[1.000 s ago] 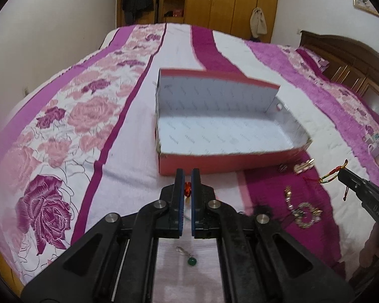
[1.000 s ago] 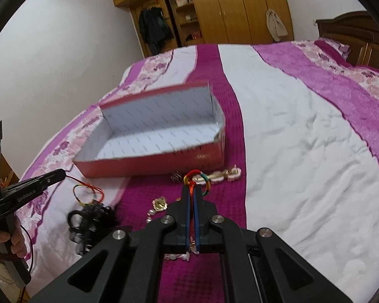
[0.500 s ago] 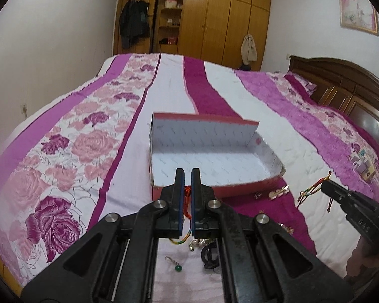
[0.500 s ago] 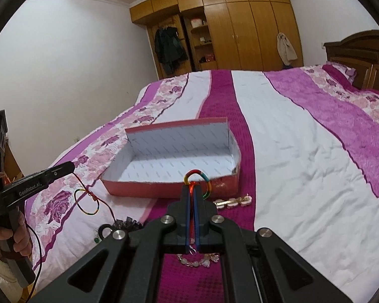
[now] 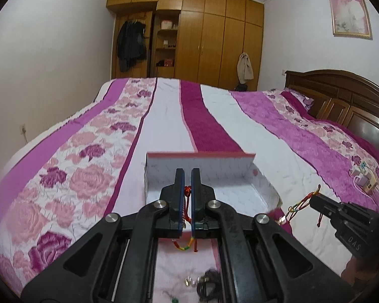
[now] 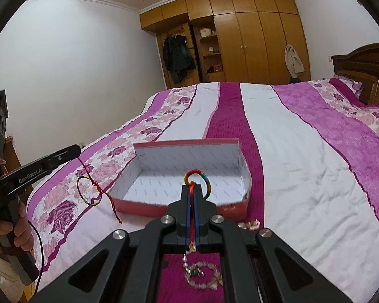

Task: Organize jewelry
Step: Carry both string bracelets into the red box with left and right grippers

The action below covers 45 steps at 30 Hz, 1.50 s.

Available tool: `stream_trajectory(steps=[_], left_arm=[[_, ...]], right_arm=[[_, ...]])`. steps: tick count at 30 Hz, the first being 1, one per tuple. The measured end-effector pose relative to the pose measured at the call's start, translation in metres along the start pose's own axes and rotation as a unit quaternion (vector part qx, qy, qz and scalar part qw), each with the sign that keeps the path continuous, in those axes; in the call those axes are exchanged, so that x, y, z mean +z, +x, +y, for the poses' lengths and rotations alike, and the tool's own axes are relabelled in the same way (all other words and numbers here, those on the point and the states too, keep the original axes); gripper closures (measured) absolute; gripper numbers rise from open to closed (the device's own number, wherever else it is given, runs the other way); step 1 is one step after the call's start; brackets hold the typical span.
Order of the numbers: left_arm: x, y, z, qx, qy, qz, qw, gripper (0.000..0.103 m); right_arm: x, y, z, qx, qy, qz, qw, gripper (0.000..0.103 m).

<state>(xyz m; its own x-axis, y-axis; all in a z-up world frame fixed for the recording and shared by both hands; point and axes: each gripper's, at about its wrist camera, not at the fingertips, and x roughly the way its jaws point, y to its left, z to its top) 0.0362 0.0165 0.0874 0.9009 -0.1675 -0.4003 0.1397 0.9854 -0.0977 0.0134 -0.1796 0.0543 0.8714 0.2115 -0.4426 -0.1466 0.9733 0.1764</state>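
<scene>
My left gripper (image 5: 188,174) is shut on a red cord bracelet (image 5: 187,192); in the right wrist view its rainbow loop (image 6: 88,190) hangs in the air left of the box. My right gripper (image 6: 192,186) is shut on a second rainbow cord bracelet (image 6: 200,178), held above the near edge of the open red box (image 6: 179,207) with a white lining. The box also shows in the left wrist view (image 5: 202,155), just ahead of the left fingers. The right gripper's bracelet shows at the right in the left wrist view (image 5: 303,200).
A pale bead bracelet (image 6: 203,276) lies on the bedspread under the right gripper. A small pink-gold piece (image 6: 250,224) lies by the box's right corner. A black hair tie (image 5: 209,286) and small trinkets lie under the left gripper. The headboard (image 5: 341,101) is on the right.
Both grippers have risen and tilted up with their bracelets; the box now sits lower and closer in both views, and the jewelry on the bed has dropped beneath the grippers.
</scene>
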Motion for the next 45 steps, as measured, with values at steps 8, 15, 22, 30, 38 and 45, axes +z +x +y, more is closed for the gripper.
stream_trajectory(steps=[8, 15, 22, 30, 38, 45], left_arm=[[0.018, 0.019, -0.007, 0.006, 0.011, -0.035, 0.9993, 0.103], [0.02, 0.044, -0.012, 0.023, 0.019, -0.052, 0.9982, 0.103], [0.014, 0.071, -0.017, 0.035, 0.026, -0.048, 0.9979, 0.103], [0.004, 0.109, -0.01, 0.042, 0.008, -0.025, 0.9988, 0.103], [-0.01, 0.14, -0.003, 0.049, -0.012, 0.014, 0.9987, 0.103], [-0.019, 0.16, 0.006, 0.041, -0.036, 0.061, 0.9967, 0.103]], right_arm=[[0.023, 0.019, 0.002, 0.005, -0.005, -0.02, 1.0, 0.1], [0.04, 0.042, -0.001, 0.004, -0.009, -0.035, 0.999, 0.1], [0.051, 0.068, -0.008, -0.002, -0.006, -0.046, 0.999, 0.1], [0.055, 0.11, -0.019, -0.022, -0.004, -0.038, 0.999, 0.1], [0.046, 0.146, -0.028, -0.039, -0.012, -0.014, 0.999, 0.1], [0.035, 0.174, -0.034, -0.047, -0.014, 0.019, 0.999, 0.099]])
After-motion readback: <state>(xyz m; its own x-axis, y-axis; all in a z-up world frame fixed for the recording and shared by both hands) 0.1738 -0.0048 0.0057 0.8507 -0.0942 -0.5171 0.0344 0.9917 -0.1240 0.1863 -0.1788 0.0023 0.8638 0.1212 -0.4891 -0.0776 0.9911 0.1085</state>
